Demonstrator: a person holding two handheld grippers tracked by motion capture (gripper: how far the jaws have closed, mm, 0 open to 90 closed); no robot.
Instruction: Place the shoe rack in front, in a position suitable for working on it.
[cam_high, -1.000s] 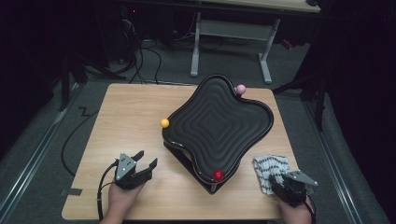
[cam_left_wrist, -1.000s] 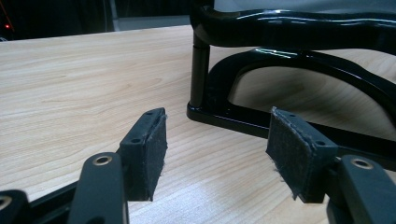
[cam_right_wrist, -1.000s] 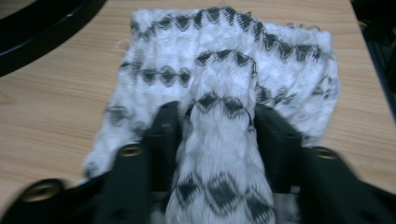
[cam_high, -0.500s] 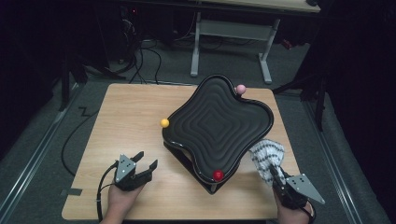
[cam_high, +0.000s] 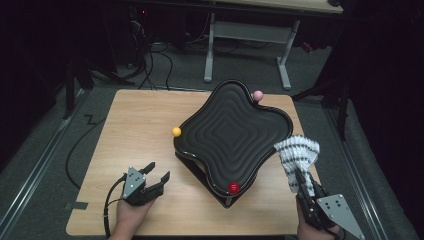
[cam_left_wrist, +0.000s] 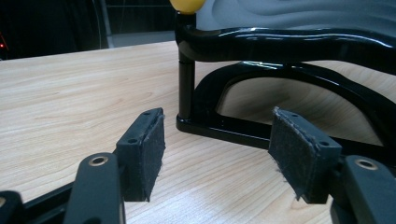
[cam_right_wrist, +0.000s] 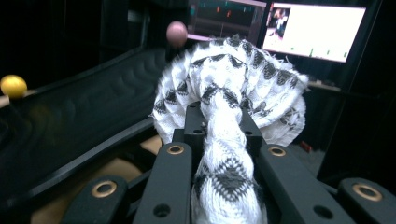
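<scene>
A black wavy tray (cam_high: 232, 132) stands tilted on its black stand (cam_left_wrist: 224, 123) at the middle of the wooden table (cam_high: 135, 125). A yellow ball (cam_high: 176, 131), a pink ball (cam_high: 257, 95) and a red ball (cam_high: 233, 187) sit at its corners. My right gripper (cam_high: 303, 182) is shut on a white-and-black knitted cloth (cam_high: 297, 152), held up in the air beside the tray's right edge. The cloth (cam_right_wrist: 233, 88) fans out above the pinching jaws of that gripper (cam_right_wrist: 219, 116). My left gripper (cam_high: 155, 172) rests open at the front left, its pads (cam_left_wrist: 149, 144) apart and facing the stand.
The table's front edge lies just under both hands. Cables (cam_high: 85, 145) run over the grey floor at the left. A white desk frame (cam_high: 245, 35) stands behind the table. A lit monitor (cam_right_wrist: 313, 30) glows beyond the cloth.
The right gripper closed on the cloth where it lay on the table and lifted it up toward the tray's right edge. The left gripper has kept still.
</scene>
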